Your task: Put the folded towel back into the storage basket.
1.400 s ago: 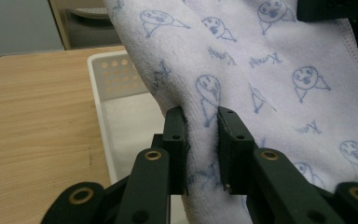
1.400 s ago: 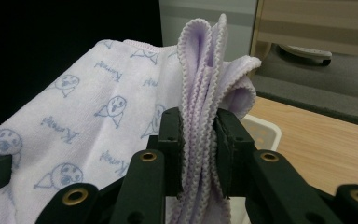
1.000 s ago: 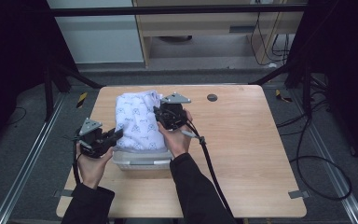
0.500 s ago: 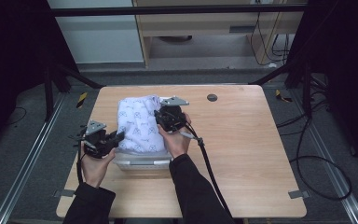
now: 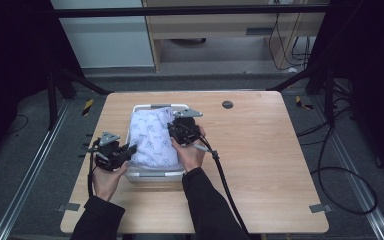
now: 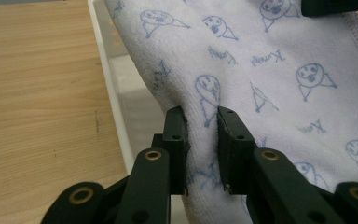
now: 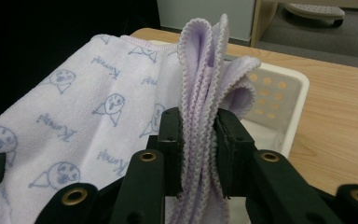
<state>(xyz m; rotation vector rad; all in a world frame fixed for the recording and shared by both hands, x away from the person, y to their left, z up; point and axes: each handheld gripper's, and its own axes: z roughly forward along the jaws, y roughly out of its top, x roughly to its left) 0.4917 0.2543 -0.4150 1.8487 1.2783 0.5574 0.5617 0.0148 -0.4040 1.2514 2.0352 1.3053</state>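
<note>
My left gripper (image 6: 200, 140) is clamped on a fold of the printed lilac towel (image 6: 261, 84); the cloth bunches between its two black jaws and spreads away ahead of them and to their right, marked with small blue faces and lettering. Just to the left of these jaws runs the white rim of the plastic basket (image 6: 109, 93), and beyond that rim lies the bare wooden table (image 6: 37, 84). My right gripper (image 7: 198, 135) pinches several stacked, scalloped edges of the same towel, which stand upright between its jaws and rise above them; the flat printed face of the cloth stretches off to the left of these jaws, while the basket's perforated wall shows just behind and to their right. In the high view the left gripper (image 5: 130, 150) holds the towel's near left edge and the right gripper (image 5: 172, 129) its right edge, with the towel (image 5: 152, 137) draped over the basket (image 5: 152, 175) between my two hands.
</note>
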